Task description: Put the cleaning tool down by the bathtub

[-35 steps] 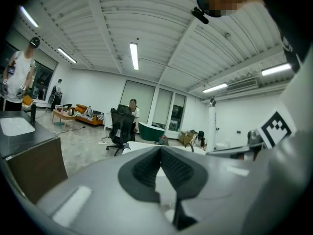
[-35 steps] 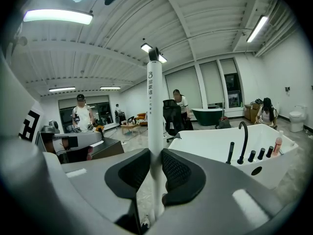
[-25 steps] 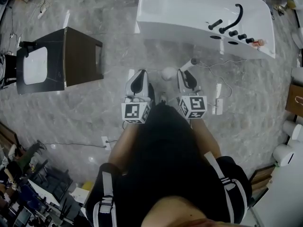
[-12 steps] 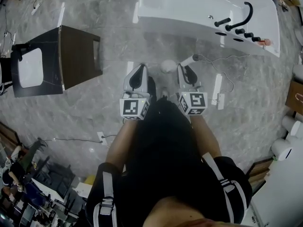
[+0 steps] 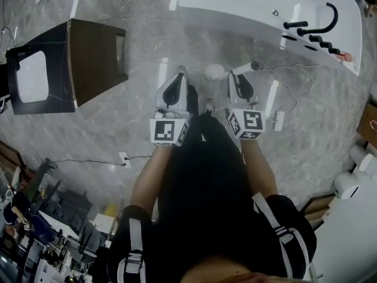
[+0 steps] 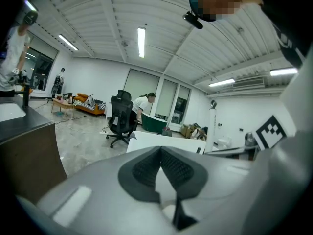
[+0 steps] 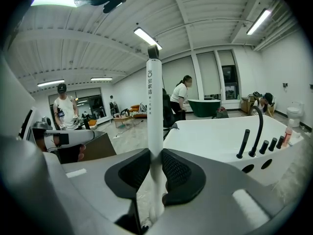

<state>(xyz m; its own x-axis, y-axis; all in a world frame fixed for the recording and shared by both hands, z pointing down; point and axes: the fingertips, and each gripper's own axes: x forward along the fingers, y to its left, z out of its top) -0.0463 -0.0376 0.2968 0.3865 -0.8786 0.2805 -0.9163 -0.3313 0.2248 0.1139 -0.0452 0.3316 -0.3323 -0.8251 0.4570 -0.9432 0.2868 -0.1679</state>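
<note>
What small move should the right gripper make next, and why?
Probably lower the cleaning tool to the floor beside the bathtub before letting go. The right gripper is clamped on the tool's upright white handle, the bathtub is just ahead, and nothing shows the tool resting on the floor.

Head view: overhead, steeply down onto floor (image 5: 118, 128). Both gripper views: low, near level, facing bathtub (image 5: 247, 5) (image 7: 220, 136), shared with head view.

A dark cabinet (image 5: 97, 58) with a white basin (image 5: 30, 78) in its top stands on grey floor (image 5: 106, 122); a black cable (image 5: 88, 161) lies near it, an office chair (image 6: 121, 120) well beyond it
</note>
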